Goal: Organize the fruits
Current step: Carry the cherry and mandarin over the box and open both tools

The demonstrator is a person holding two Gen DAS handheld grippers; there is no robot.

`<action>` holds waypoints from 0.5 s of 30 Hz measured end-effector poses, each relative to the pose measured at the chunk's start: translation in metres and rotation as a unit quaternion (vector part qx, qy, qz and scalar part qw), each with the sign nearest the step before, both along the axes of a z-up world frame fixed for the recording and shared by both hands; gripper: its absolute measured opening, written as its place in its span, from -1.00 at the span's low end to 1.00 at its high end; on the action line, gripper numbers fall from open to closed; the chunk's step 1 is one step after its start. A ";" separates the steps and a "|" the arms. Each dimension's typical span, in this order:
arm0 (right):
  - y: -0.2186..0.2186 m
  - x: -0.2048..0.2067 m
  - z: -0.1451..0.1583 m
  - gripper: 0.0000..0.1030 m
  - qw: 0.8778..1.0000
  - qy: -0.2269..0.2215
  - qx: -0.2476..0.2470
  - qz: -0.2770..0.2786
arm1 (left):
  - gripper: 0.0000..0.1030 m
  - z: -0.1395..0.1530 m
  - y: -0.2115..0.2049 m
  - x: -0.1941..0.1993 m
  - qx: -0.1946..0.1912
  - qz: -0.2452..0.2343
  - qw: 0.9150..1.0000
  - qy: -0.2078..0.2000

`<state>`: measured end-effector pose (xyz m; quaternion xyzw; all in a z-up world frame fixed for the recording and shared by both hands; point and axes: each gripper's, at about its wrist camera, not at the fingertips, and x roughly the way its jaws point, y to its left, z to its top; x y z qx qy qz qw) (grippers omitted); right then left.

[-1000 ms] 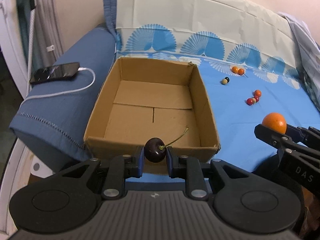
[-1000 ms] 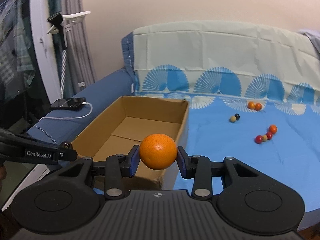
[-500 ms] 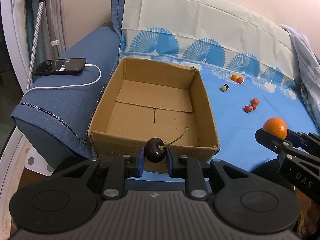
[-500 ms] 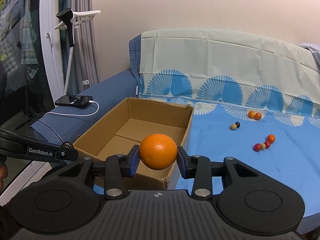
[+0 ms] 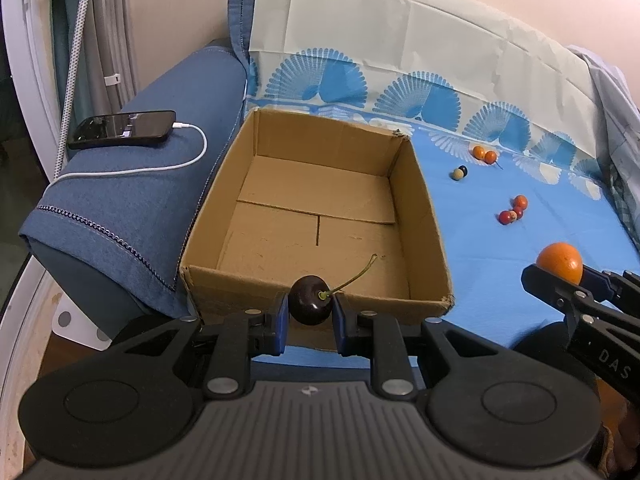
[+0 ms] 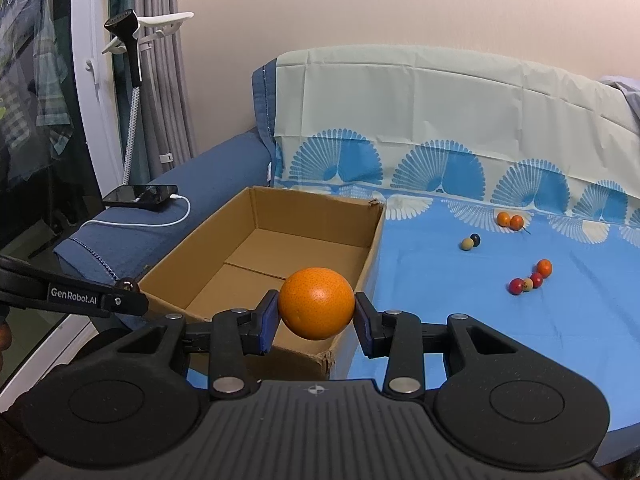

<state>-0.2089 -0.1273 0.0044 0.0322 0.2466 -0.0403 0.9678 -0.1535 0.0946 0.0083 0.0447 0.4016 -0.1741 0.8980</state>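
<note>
Nearest to me, L gripper [image 5: 310, 310]: jaws pinch a dark cherry [image 5: 308, 304] btwn the blue pads, green stem angled up and to the right. The cherry hangs just short of the near wall of the cardboard box [image 5: 424, 216], at about rim level. I cannot tell whether it is past the rim.

R gripper [image 6: 316, 318]: jaws clamp an orange [image 6: 316, 308], one pad on each side of the fruit. In the R wrist view it sits in front of the box's near right corner. In the L wrist view the same orange shows low at the right edge, off to the right of the box and apart from it.

Box: top open, flaps of the floor visible, nothing inside. It rests on a sofa seat covered by a blue sheet [image 6: 480, 300] w/ a fan print. Its left wall is up against the dark blue armrest [image 5: 132, 192].

On the armrest: a black phone [image 5: 124, 128] w/ a white cable [image 5: 160, 168] plugged in.

Farther back on the sheet, right of the box, small loose fruits in three groups:
- red/orange cluster [image 6: 530, 276], closest
- pale and dark pair [image 6: 470, 241], mid
- orange pair [image 6: 510, 220], near the backrest

All three groups lie well apart from the box.
</note>
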 end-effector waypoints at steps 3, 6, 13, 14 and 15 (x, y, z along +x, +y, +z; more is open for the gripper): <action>-0.001 0.006 -0.004 -0.21 1.000 0.008 0.001 0.002 | -0.51 -0.001 0.000 0.009 0.001 0.004 1.000 0.002; -0.002 0.016 -0.007 -0.21 1.000 0.017 0.003 0.005 | -0.51 -0.002 -0.001 0.019 0.003 0.005 1.000 0.001; -0.001 0.044 -0.016 -0.21 0.999 0.032 0.002 0.017 | -0.51 -0.005 -0.007 0.049 0.006 0.008 1.000 0.002; 0.000 0.049 -0.017 -0.21 0.999 0.033 0.002 0.019 | -0.51 -0.005 -0.008 0.053 0.006 0.008 1.000 0.002; 0.001 0.055 -0.019 -0.21 0.999 0.036 0.001 0.021 | -0.51 -0.007 -0.010 0.059 0.007 0.008 1.000 0.003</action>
